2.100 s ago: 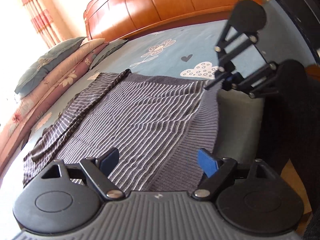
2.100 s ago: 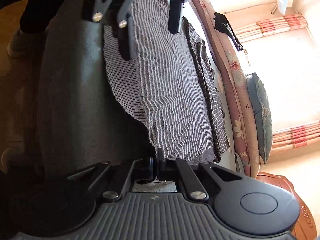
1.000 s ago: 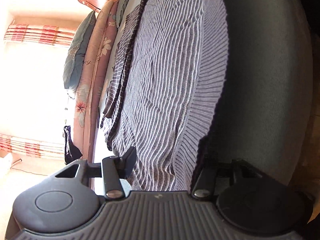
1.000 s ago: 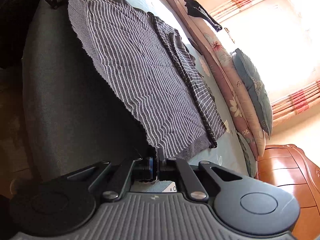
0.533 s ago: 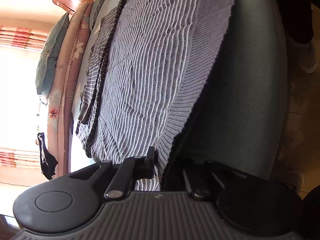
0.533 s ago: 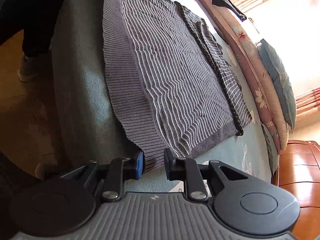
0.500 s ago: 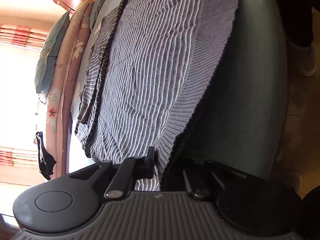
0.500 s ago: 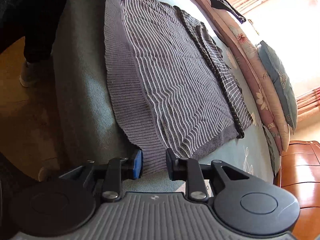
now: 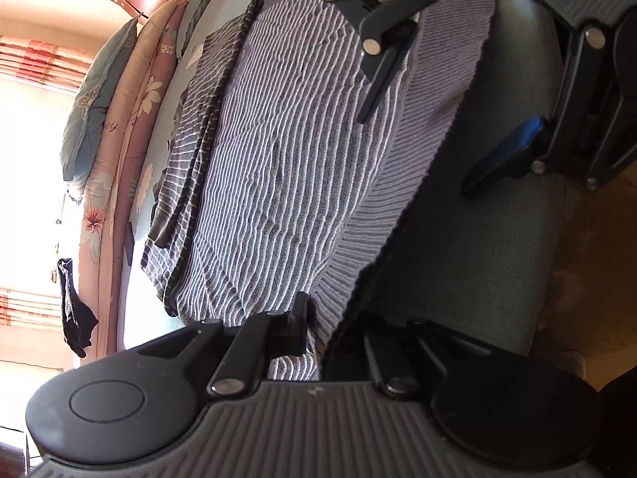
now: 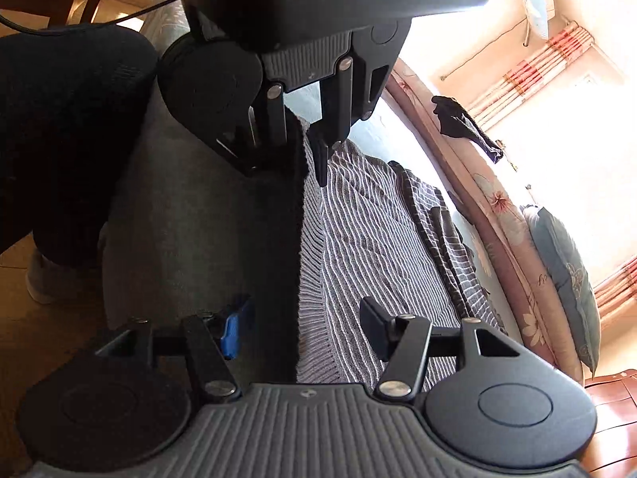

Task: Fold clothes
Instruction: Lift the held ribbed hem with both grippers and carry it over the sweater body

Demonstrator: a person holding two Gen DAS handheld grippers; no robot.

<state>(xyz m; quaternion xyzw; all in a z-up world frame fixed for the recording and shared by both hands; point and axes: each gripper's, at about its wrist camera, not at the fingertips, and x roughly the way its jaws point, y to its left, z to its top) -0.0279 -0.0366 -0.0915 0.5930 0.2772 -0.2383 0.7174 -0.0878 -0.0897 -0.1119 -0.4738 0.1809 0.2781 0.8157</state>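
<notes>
- Grey knitted sweater with thin white stripes spread across grey-blue bed, ribbed hem at near edge.
- Left gripper clamped on hem corner.
- Right gripper opening, hem between jaws, unpressed.
- Risk: one-sided lift, hem sagging, fold skewed.

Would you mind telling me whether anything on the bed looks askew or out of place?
The striped sweater lies flat, but its ribbed hem overhangs the bed edge. Nothing else stands out.

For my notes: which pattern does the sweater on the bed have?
Grey sweater with thin, wavy white stripes; its hem is plain ribbed. Best seen from the left wrist.
</notes>
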